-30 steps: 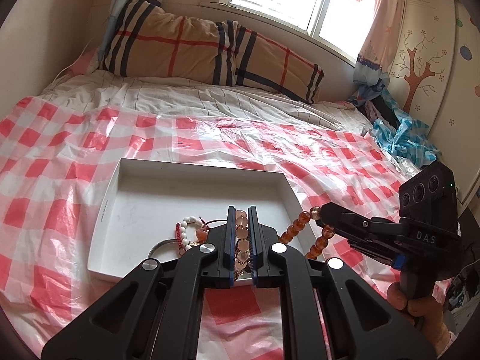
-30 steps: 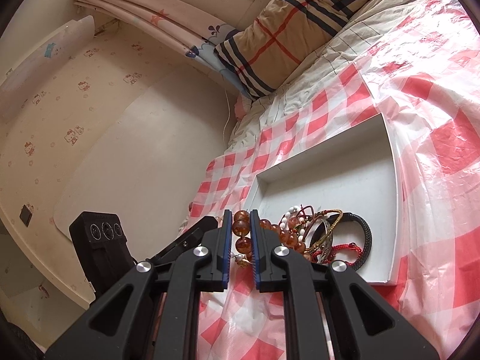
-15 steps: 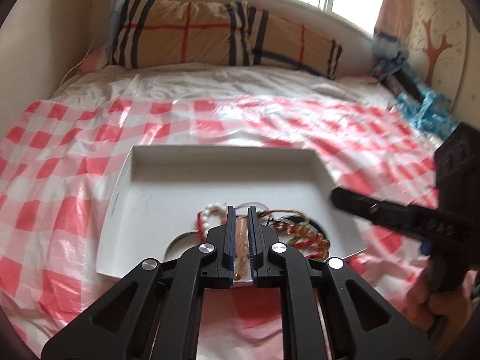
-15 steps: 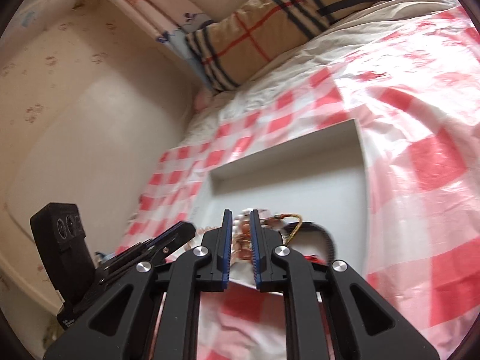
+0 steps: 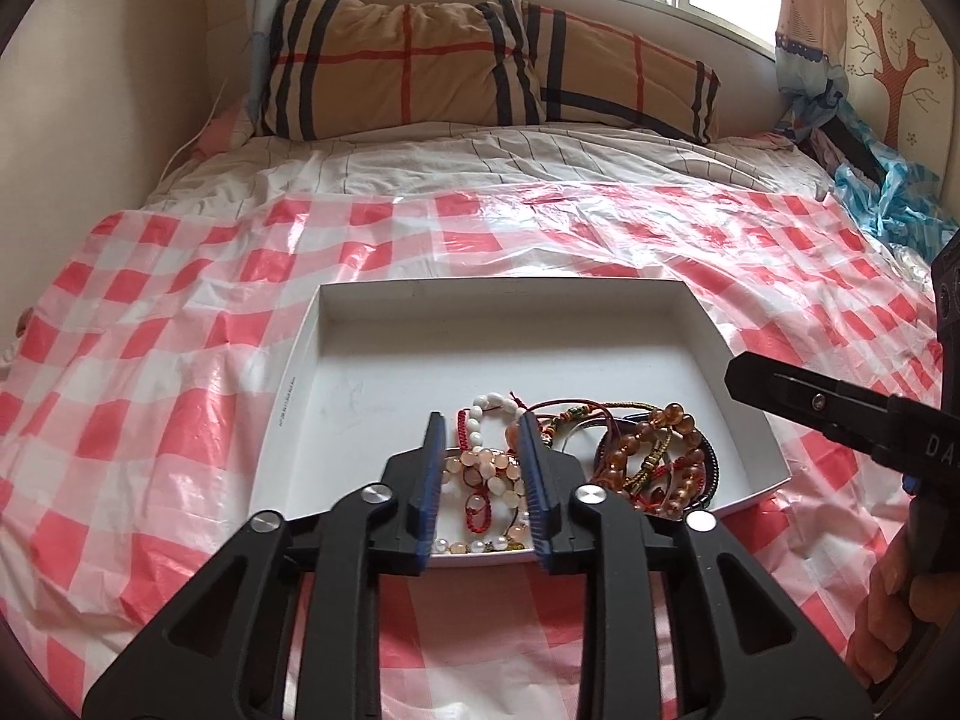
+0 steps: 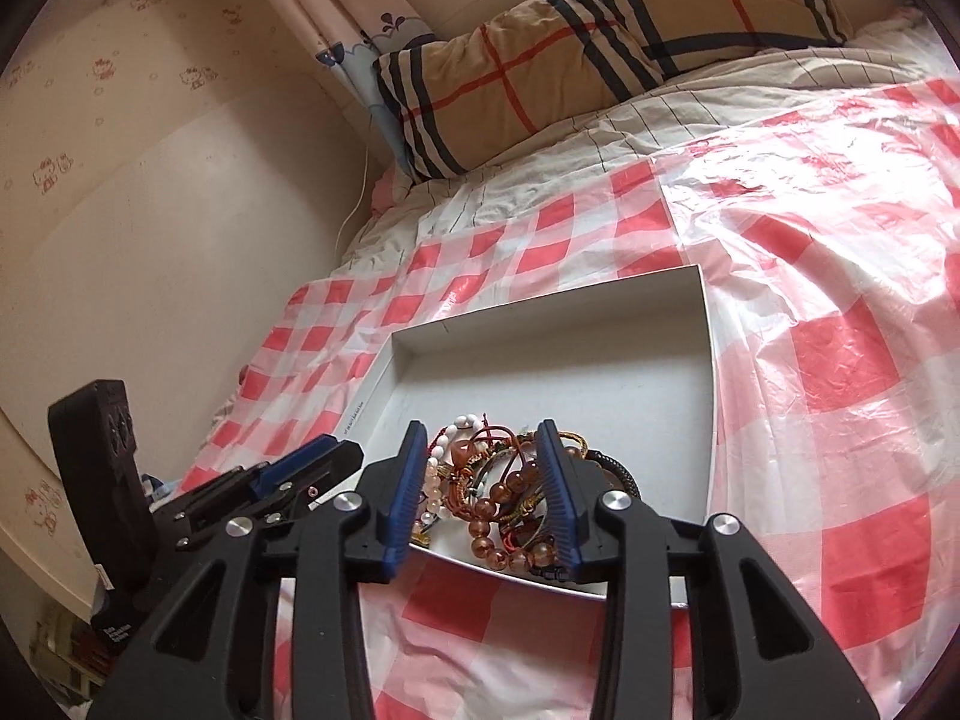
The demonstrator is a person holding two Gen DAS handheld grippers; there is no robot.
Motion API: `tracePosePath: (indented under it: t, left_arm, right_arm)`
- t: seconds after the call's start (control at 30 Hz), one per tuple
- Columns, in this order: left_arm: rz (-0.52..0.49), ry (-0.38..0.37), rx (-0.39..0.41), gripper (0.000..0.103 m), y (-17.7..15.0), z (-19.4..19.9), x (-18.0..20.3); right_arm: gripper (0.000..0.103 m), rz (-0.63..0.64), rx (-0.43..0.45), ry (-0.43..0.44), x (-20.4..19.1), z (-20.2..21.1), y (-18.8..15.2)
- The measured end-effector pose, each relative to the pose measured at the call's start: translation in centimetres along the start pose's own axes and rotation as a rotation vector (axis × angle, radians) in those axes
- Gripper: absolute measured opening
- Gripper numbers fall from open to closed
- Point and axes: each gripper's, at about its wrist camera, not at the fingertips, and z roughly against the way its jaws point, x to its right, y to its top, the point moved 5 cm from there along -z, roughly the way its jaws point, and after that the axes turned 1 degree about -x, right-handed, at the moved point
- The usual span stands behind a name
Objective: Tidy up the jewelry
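A shallow white tray (image 5: 498, 288) lies on the red-checked sheet, with a heap of bracelets in its near end. My left gripper (image 5: 480, 438) hovers over that near edge with its jaws opening. A pale pink bead bracelet (image 5: 480, 463) lies loose in the tray between its fingers, free of the pads. An amber bead bracelet (image 5: 654, 450) rests on cords at the right of the heap. My right gripper (image 6: 480, 438) is also opening, with the amber bead bracelet (image 6: 498, 504) lying below it, untouched. The tray's far half (image 6: 600, 372) is bare.
A plaid pillow (image 5: 480, 60) lies at the head of the bed under the window. Blue plastic (image 5: 888, 192) is bunched at the far right. A wall (image 6: 150, 240) runs along the bed's left side. A hand (image 5: 888, 612) holds the right gripper's handle.
Both grippers were shut on bead bracelets at the tray's near edge. Both have now opened, and the pink and amber bracelets lie in the tray's heap.
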Motion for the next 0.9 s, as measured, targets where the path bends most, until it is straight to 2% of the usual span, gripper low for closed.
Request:
tracePosePath:
  t: [0.13, 0.27, 0.4, 0.57, 0.7, 0.9]
  left_arm:
    - [-0.002, 0.009, 0.011, 0.041, -0.1, 0.5, 0.0]
    - [0.018, 0.014, 0.014, 0.056, -0.3, 1.4, -0.3]
    - [0.027, 0.032, 0.03, 0.067, -0.1, 3.0, -0.6]
    - [-0.005, 0.076, 0.07, 0.081, -0.3, 7.6, -1.3]
    - [-0.004, 0.093, 0.092, 0.086, -0.8, 11.7, -1.4]
    - [0.008, 0.072, 0.108, 0.091, -2.4, 17.3, 0.3]
  right_arm:
    - [0.045, 0.044, 0.0, -0.045, -0.4, -0.1, -0.1]
    - [0.057, 0.091, 0.013, -0.097, -0.9, 0.6, -0.4]
    - [0.071, 0.143, 0.053, -0.167, -1.5, 3.2, -0.8]
    - [0.078, 0.14, 0.105, -0.222, -1.6, 6.9, -1.2]
    - [0.086, 0.142, 0.112, -0.255, -1.9, 10.2, -3.1]
    - [0.09, 0.145, 0.093, -0.301, -2.6, 14.6, -6.6]
